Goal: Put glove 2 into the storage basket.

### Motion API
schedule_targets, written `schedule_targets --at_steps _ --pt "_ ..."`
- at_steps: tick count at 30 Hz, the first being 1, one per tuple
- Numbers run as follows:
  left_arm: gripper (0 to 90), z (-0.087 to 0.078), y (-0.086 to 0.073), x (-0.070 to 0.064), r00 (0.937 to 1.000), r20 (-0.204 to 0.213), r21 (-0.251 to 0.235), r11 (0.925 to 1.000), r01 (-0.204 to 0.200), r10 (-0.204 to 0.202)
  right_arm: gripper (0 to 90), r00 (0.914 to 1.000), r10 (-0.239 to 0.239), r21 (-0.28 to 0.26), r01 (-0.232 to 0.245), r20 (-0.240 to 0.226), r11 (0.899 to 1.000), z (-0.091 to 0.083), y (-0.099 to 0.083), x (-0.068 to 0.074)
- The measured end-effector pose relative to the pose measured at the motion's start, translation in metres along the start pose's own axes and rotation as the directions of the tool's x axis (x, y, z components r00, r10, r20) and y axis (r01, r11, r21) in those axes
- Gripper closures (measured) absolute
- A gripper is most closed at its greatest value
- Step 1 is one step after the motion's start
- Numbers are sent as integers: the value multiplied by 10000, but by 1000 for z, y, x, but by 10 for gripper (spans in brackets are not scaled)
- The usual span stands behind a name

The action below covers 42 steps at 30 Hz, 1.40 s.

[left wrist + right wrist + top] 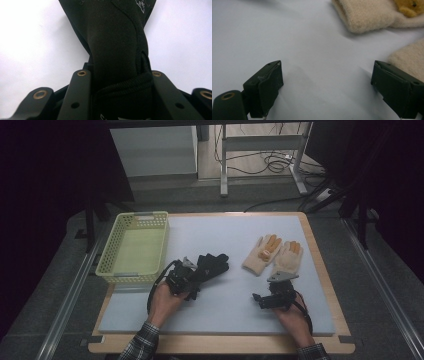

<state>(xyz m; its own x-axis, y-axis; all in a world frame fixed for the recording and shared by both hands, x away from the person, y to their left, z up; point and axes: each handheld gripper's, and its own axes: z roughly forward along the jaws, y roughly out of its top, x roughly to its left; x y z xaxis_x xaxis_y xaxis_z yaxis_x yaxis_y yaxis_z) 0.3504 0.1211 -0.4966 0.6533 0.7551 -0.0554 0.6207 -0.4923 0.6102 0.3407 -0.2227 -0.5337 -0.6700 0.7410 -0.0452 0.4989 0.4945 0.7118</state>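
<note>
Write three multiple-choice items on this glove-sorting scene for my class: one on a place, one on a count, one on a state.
1. Where is the yellow basket? A left of the black glove; B right of the cream gloves; C beside the right tongs.
2. How many cream gloves lie on the mat? A one; B two; C four.
3. The right tongs are: A shut on a glove; B open; C in the basket.

Answers: A, the basket lies left of the black glove; B, a pair shows; B, jaws apart over bare mat.

Nothing can be read – the black glove (117,50) carries small white print at its edges – too cut off to make out
</note>
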Motion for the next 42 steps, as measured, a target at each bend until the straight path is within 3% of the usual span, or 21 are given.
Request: schedule_targets --at_steps 5,15,23,29,34,42 --pt "679 -14 14 7 9998 -201 -23 10000 52 -52 100 10000 -4 5 4 -4 10000 0 0 0" --pt "674 -47 37 35 9957 -802 -386 9983 444 -474 100 10000 5 -1 -5 2 10000 0 0 0" --pt "673 -70 45 64 9829 -1487 -589 9931 1011 -1089 100 10000 -44 -22 44 16 10000 0 0 0" --pt "673 -83 39 90 9666 -1961 -731 9854 1535 -1651 100 10000 -48 -25 48 22 10000 0 0 0" --pt "673 -96 28 116 9469 -2371 -815 9757 2033 -2171 101 10000 -42 -49 42 23 10000 0 0 0" --pt "670 -115 6 155 9012 -3114 -1057 9534 2825 -3016 100 10000 -50 -49 50 26 10000 0 0 0"
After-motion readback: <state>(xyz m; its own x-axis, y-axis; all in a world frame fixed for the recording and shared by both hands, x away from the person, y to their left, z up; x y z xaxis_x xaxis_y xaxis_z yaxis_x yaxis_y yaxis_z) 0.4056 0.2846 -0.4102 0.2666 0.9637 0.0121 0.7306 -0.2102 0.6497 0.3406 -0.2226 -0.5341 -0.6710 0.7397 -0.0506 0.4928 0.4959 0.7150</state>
